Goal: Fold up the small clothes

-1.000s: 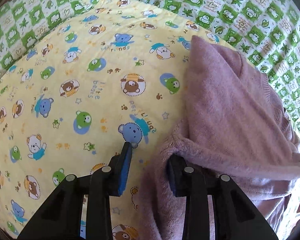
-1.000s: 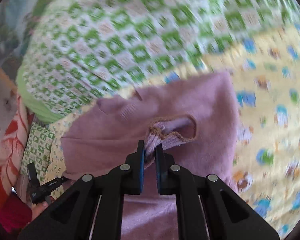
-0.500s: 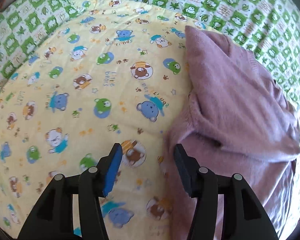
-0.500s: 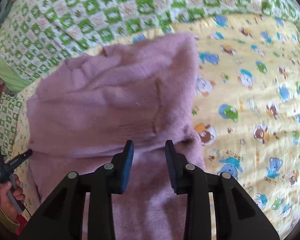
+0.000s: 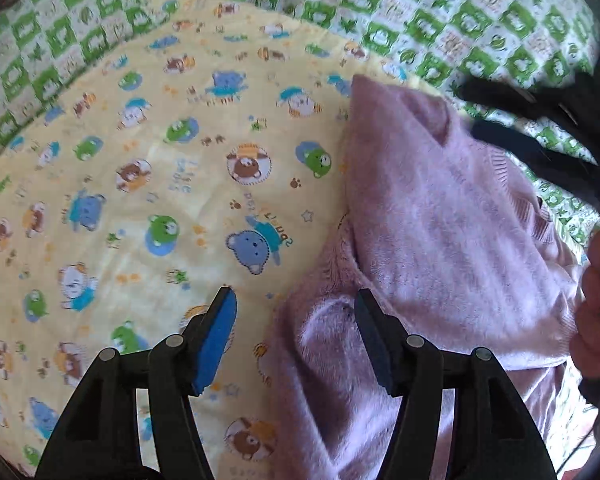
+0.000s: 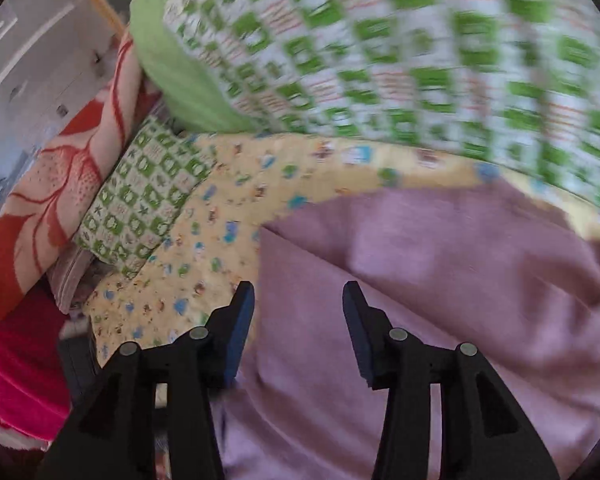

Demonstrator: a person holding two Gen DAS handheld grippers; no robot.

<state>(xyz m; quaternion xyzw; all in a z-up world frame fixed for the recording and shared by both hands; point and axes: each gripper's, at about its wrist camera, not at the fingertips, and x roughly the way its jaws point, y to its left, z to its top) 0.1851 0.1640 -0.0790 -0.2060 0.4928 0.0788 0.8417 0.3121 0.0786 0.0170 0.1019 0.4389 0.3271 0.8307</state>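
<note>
On the bed's yellow bear-print sheet lies the lilac sweater, one side already turned over onto itself, so a first fold looks done. Both the left gripper and the right gripper hover wide open over its edges, holding nothing. More folds and smoothing likely remain.
</note>
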